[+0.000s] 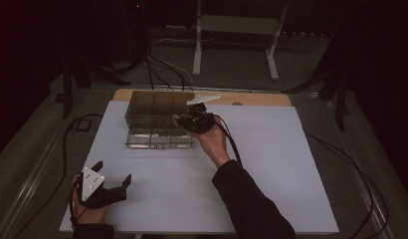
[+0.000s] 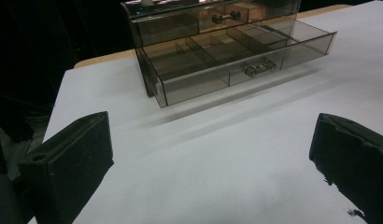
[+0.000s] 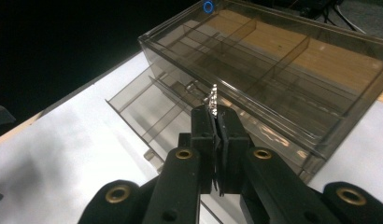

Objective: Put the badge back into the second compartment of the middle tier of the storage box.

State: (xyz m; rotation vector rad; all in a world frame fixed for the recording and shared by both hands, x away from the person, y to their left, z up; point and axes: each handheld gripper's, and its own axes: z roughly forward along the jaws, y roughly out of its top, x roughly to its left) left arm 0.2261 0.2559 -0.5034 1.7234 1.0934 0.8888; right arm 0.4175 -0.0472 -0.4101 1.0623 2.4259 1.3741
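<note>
The smoked clear plastic drawer box (image 1: 159, 119) sits at the far left of the white sheet on the table (image 1: 271, 164), its lower drawer (image 2: 236, 60) pulled out toward the near side, divided compartments apparently empty. The right gripper (image 3: 216, 122) hangs over that open drawer, just in front of the upper drawer, with its jaws pressed together on a small silvery metal piece (image 3: 213, 99) that sticks up between the tips; what the piece is I cannot tell. The left gripper (image 1: 111, 180) rests at the near left of the sheet, well apart from the box, jaws spread wide with nothing between them.

Judging from this, the step is setting the small piece into a compartment. To do it well: keep the clamp firm until the tips are down inside the chosen compartment, clear of the dividers and the upper drawer's metal knob (image 2: 226, 17), then part the jaws gently so the piece neither flicks out nor snags
</note>
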